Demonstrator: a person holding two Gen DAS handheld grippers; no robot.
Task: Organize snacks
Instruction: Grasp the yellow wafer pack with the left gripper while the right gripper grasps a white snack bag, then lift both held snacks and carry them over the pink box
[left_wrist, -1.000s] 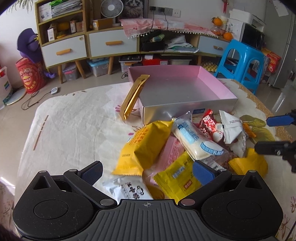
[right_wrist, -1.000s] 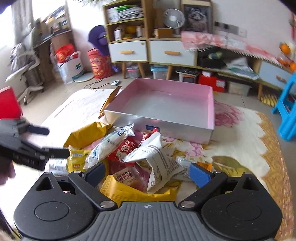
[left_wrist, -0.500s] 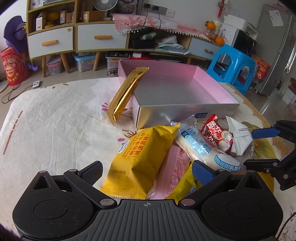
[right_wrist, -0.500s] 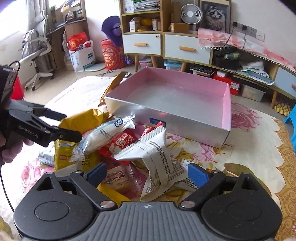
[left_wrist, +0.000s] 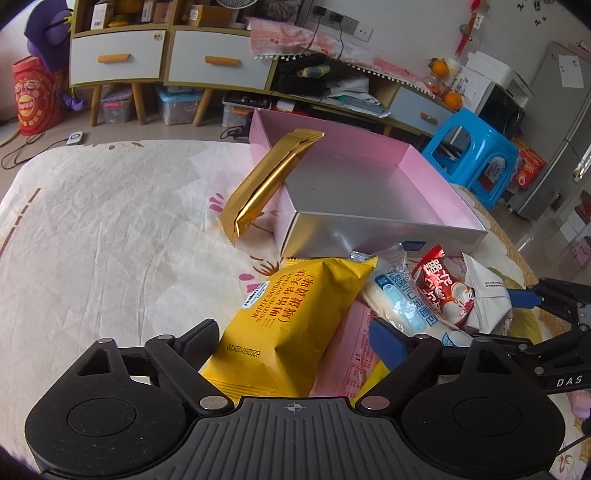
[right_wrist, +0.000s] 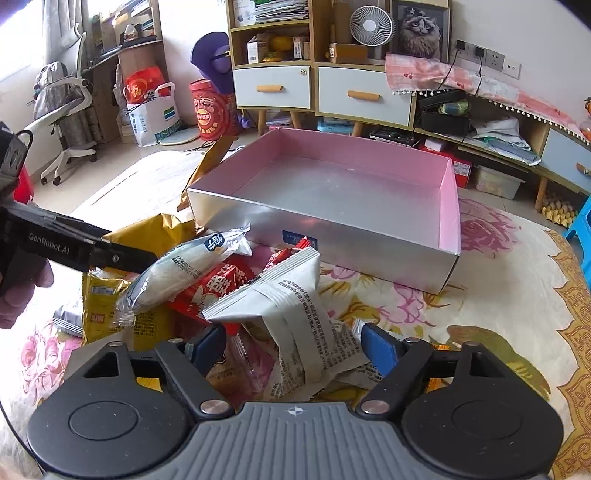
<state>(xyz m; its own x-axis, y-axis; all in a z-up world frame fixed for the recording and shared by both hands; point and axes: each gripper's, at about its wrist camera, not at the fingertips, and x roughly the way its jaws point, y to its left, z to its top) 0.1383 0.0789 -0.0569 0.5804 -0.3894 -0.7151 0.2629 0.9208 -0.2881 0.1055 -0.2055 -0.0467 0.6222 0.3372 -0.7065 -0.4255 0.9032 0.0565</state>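
Straddling the yellow waffle pack (left_wrist: 295, 325) with our left gripper (left_wrist: 295, 336), fingers spread, we are judging it light, puffy and slippery; mid-body is best. Our right gripper (right_wrist: 295, 347) is gaping over the white pouch (right_wrist: 291, 306), the box (right_wrist: 332, 229) at twelve o'clock.

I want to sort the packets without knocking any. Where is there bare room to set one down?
Inside the pink-walled silver box the floor is bare. The cloth left of the gold foil packet is bare too. Crowded: the snack pile at the box's front, around the yellow waffle packet.
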